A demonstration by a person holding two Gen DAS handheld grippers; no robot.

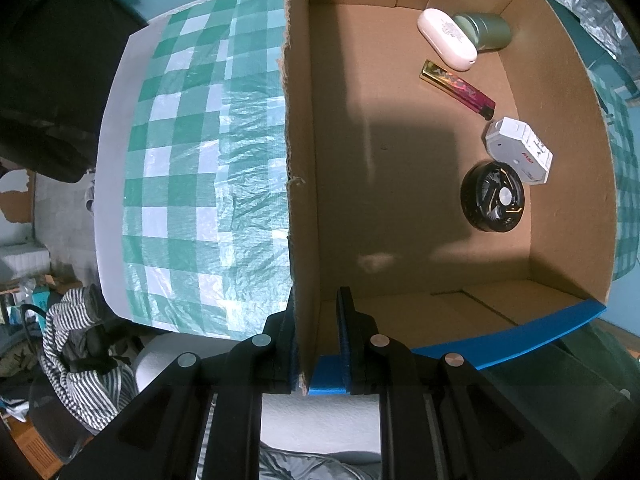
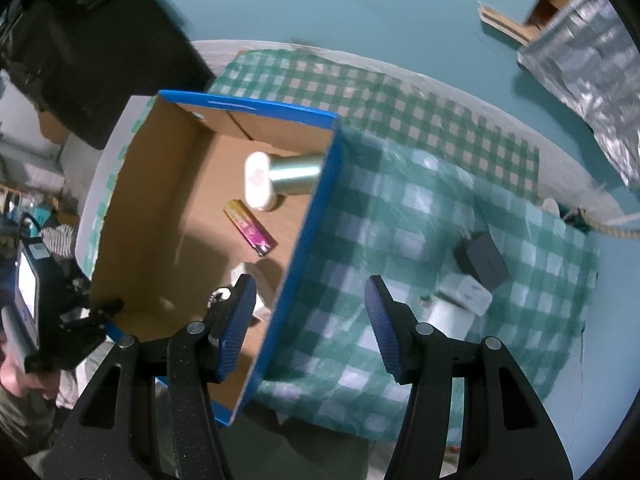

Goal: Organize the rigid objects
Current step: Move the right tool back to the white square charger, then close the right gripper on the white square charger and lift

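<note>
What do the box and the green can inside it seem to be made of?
The box looks like corrugated cardboard: matt brown inside, blue outside, with a rough, fraying cut edge along its wall. The green can seems to be metal, perhaps with a brushed or satin coat, since its round side has a soft sheen; painted plastic cannot be excluded.

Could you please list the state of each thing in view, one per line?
Cardboard box: open-topped, its wall clamped by the left tool.
Left tool: shut on the box wall.
Right tool: open, holding nothing.
Green tin: on its side in the box.
White case: closed, against the tin.
Black round tin: flat, lid on.
Black adapter: outside on the cloth.
</note>
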